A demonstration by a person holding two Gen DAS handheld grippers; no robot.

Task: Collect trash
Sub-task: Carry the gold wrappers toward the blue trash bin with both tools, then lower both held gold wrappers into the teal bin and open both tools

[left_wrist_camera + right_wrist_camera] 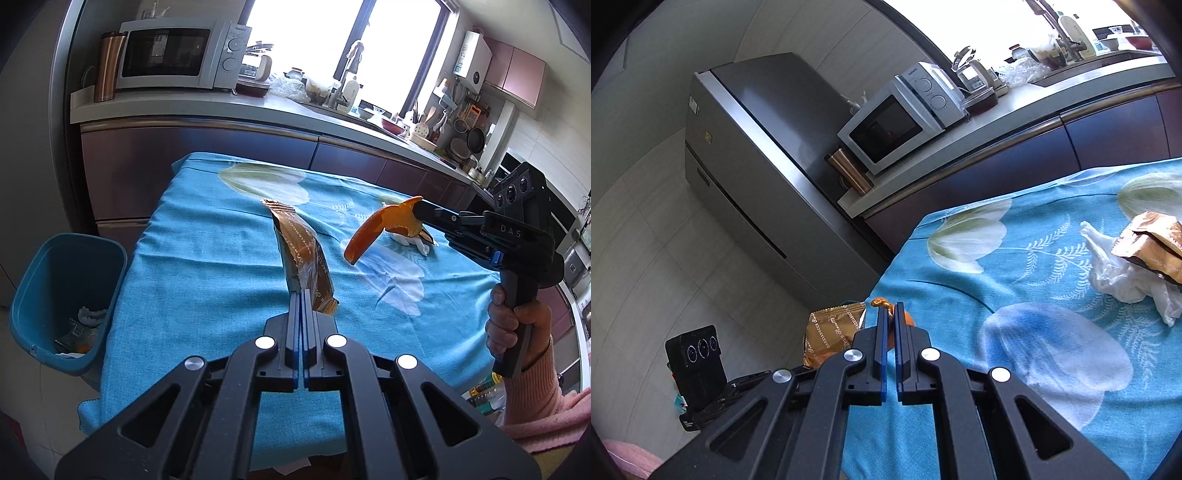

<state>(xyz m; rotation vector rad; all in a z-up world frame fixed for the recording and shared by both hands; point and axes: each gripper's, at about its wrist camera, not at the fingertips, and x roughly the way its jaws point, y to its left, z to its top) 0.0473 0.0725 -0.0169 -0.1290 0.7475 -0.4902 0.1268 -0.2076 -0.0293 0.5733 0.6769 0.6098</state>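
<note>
My left gripper (pixel 300 295) is shut on a gold-brown snack wrapper (pixel 303 254), held up above the blue flowered tablecloth (pixel 207 266). To its right my right gripper (pixel 419 212) is shut on a curved orange peel (pixel 373 230) that hangs over the cloth. In the right wrist view the right gripper (pixel 891 308) pinches the orange peel (pixel 905 321), and the held wrapper (pixel 833 332) shows just left of it. A crumpled white tissue (pixel 1123 273) and another gold wrapper (pixel 1152 243) lie on the cloth at the right. A blue bin (pixel 62 299) with some trash stands at the table's left edge.
A kitchen counter (pixel 258 107) runs behind the table with a microwave (pixel 177 55), a copper tumbler (pixel 107 66) and a sink area with dishes. A grey fridge (pixel 757 166) stands left of the counter. A hand in a pink sleeve (pixel 517 332) holds the right gripper's handle.
</note>
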